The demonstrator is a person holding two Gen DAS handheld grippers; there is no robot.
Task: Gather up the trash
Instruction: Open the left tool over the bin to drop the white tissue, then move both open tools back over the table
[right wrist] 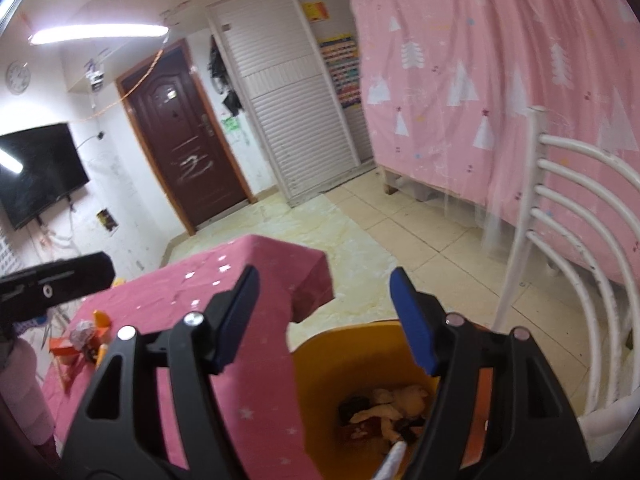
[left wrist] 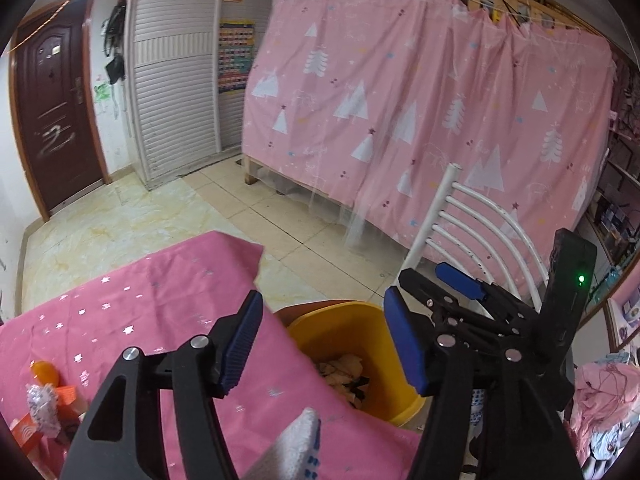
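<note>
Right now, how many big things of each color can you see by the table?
Pink: 2, the tablecloth and the curtain.
Yellow: 1, the trash bin.
White: 1, the chair.
Brown: 1, the door.
Total: 5

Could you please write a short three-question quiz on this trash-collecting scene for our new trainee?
1. True or false: the round yellow plastic bin already holds crumpled scraps.
2. What covers the table? A) pink star-print cloth B) bare wood C) newspaper
3. Fill in: beside the bin stands a white slatted metal ____.

Key: 1 true; 2 A; 3 chair. Both the left gripper and right gripper are open and empty.
</note>
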